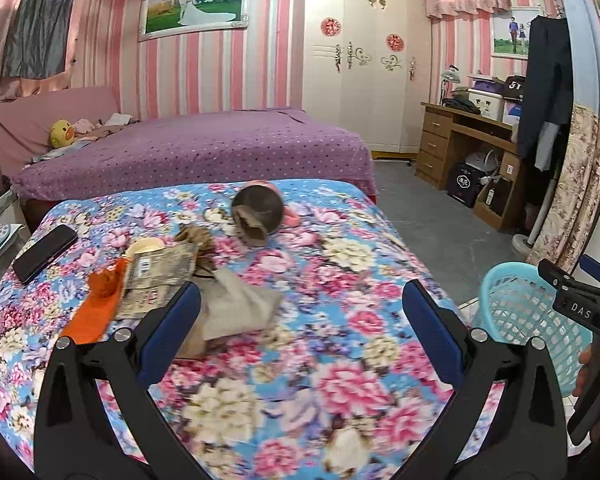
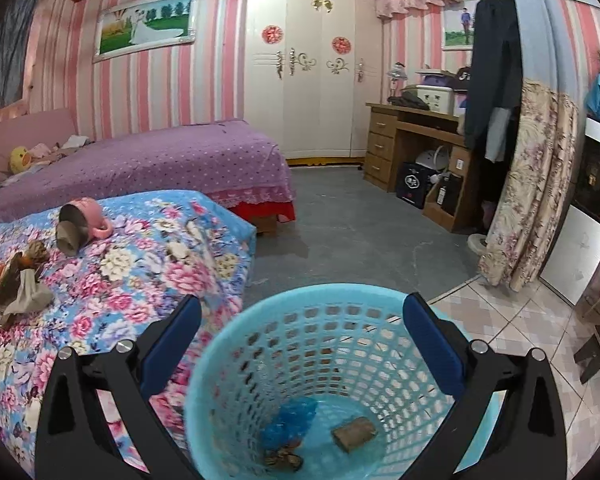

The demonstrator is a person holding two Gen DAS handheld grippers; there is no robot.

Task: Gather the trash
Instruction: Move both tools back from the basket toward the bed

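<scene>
A light blue plastic basket (image 2: 324, 360) stands on the floor beside the floral-covered table (image 1: 320, 272). In it lie a blue plastic scrap (image 2: 290, 416), a small brown block (image 2: 354, 434) and a crumpled brown bit (image 2: 282, 458). My right gripper (image 2: 302, 344) hangs open over the basket with nothing between its fingers. My left gripper (image 1: 300, 328) is open above the table, empty. Ahead of it lie grey cloth-like paper (image 1: 236, 308), a printed wrapper (image 1: 160, 276), an orange wrapper (image 1: 96, 308), a crumpled brown wad (image 1: 198, 238) and a tipped pink cup (image 1: 260, 212) with a cardboard tube inside.
A black phone (image 1: 44, 252) lies at the table's left edge. A purple bed (image 1: 204, 148) stands behind the table. A wooden desk (image 1: 460, 152) and a white wardrobe (image 1: 360, 68) are at the far right. The basket (image 1: 528, 316) and a hand on the right gripper show at the left view's right edge.
</scene>
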